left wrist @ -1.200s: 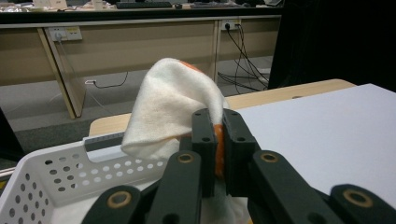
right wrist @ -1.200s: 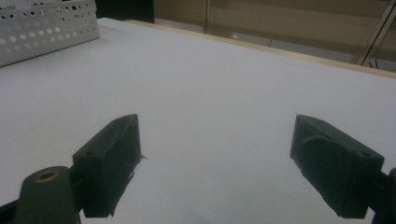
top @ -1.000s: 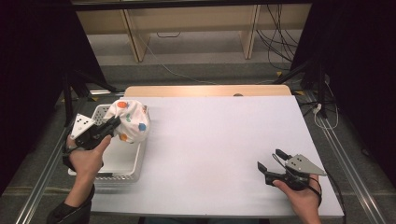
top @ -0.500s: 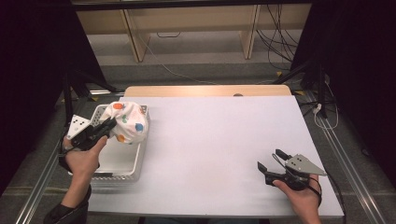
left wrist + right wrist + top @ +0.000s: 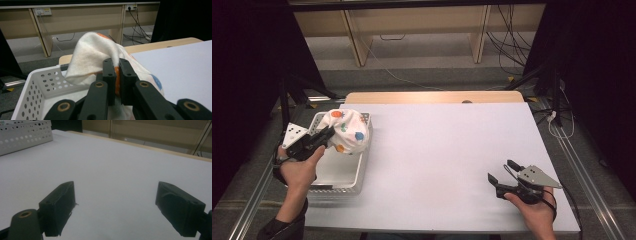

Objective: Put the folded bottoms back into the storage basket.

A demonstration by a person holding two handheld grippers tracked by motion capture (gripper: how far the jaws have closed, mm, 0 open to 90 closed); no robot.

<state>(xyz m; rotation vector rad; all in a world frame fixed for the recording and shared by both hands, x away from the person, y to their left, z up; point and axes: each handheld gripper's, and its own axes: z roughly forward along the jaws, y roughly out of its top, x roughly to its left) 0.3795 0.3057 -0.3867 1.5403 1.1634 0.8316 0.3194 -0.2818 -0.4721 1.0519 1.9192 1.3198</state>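
Over the white perforated basket [image 5: 346,181] at the counter's [image 5: 442,150] left edge, the left tool [image 5: 328,136] has its jaws pinched tight on a white cloth with coloured spots [image 5: 348,131], holding it bunched above the basket's far end. Well apart, near the counter's front right corner, the right tool [image 5: 503,172] rests with jaws spread wide, gripping nothing.

Cables [image 5: 512,45] on floor behind table [image 5: 452,145]
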